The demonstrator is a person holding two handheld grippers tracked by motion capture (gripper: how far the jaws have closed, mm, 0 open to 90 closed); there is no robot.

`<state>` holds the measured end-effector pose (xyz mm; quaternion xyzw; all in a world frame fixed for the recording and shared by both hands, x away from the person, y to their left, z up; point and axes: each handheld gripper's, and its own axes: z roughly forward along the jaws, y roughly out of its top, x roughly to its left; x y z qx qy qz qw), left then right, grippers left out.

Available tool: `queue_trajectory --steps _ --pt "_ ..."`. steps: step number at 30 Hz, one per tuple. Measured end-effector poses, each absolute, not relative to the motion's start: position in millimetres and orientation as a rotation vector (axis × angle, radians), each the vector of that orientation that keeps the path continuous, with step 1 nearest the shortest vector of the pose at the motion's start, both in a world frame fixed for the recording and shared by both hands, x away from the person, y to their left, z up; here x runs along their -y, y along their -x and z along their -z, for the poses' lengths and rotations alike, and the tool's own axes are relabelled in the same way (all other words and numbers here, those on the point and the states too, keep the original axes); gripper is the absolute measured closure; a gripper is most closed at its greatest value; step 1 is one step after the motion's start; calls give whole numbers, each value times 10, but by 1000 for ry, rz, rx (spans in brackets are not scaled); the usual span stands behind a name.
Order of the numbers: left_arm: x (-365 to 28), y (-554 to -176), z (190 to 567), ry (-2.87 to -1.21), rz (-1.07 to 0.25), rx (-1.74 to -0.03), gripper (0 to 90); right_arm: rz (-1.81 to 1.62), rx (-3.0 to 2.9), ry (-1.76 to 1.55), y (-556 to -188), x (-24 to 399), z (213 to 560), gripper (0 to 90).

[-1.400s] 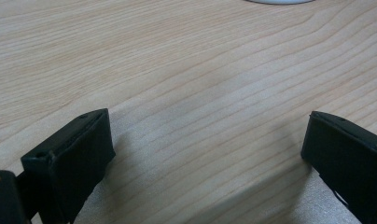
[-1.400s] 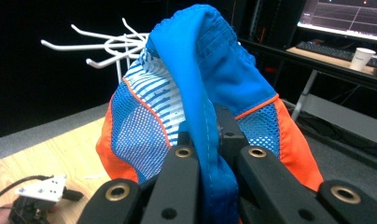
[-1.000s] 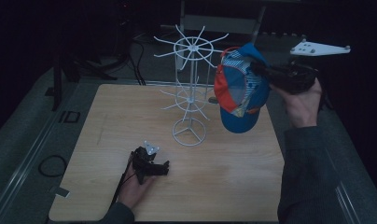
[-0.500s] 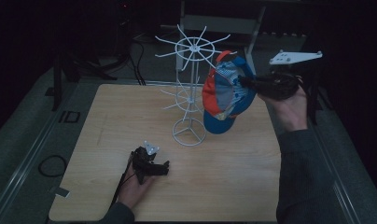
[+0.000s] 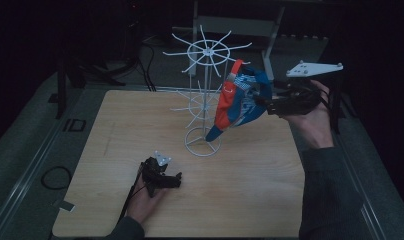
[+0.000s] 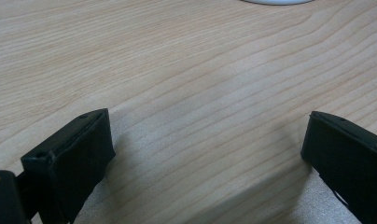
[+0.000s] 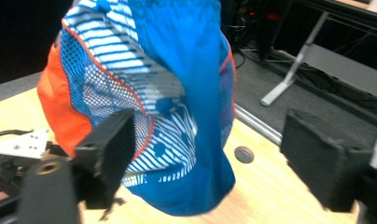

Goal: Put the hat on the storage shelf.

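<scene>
Hanging off a spoke of the white wire rack [image 5: 206, 95], the blue and orange cap [image 5: 238, 100] could slip to the counter [image 5: 250, 185] if its perch is shallow. The right gripper [image 5: 268, 104] has just spread its fingers wide, nothing pinched. The left gripper [image 5: 162, 176] rests near the rack's base, fingers wide apart, empty. No containers here.

It looks like a dim lab or recording workspace: a bare wooden table [image 5: 250, 200] framed by metal rails, cables [image 5: 140, 60] trailing on grey floor beyond its far edge, another desk's metal legs [image 5: 270, 45] behind.
</scene>
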<state>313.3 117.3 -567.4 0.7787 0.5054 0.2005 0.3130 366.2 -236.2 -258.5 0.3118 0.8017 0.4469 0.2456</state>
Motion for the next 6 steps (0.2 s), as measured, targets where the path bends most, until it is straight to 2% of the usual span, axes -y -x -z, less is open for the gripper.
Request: queue_trajectory --steps 6 --pt "-1170 -3134 5675 -2050 -529 -1334 26 -1214 -2192 -868 -3645 2419 2626 129"
